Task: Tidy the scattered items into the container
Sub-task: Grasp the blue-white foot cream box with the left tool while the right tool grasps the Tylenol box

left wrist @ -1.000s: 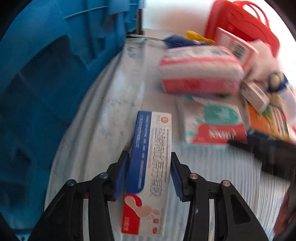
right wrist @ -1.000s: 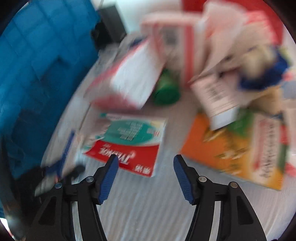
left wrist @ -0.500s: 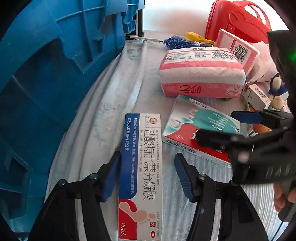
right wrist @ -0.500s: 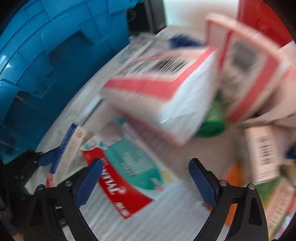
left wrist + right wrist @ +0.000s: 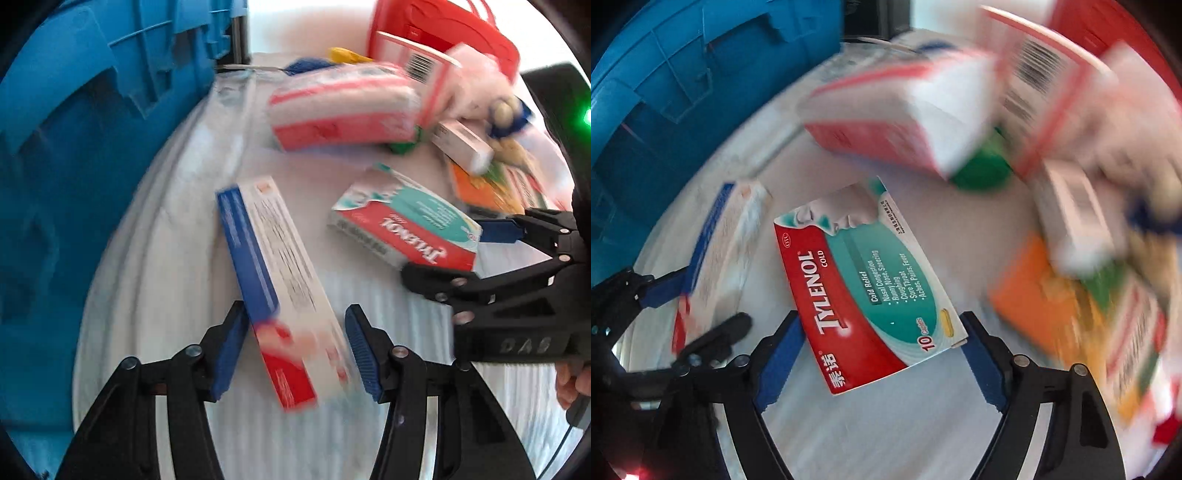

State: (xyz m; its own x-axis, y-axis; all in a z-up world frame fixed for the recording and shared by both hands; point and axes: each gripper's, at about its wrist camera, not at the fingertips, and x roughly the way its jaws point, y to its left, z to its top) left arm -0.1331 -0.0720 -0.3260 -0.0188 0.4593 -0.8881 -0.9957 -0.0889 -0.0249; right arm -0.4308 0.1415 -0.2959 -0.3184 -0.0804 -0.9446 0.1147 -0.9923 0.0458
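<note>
Tools both spread: left tool [image 5: 293,349] straddles the long ointment box [image 5: 273,273]; right tool [image 5: 882,360] straddles the Tylenol carton [image 5: 864,291], neither pinched yet. Both cartons lie flat on the desk [image 5: 177,280], blue container [image 5: 74,147] at nine o'clock. Light, crushable cardboard probably; grip across the narrow sides, gently.

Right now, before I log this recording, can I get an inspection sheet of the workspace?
Surface: white ribbed cloth, wrinkled beside the crate.
Job's things: blue crate on the left; long blue-white box between the open left tongs; Tylenol box between the open right tongs.
Clutter: pink-white pack, green cap, orange box, small white box, red case, piled and blurred.
Grippers: both tongs open, neither clamped.
Cables: nothing seen.
Surroundings: bright white background; details washed out.
</note>
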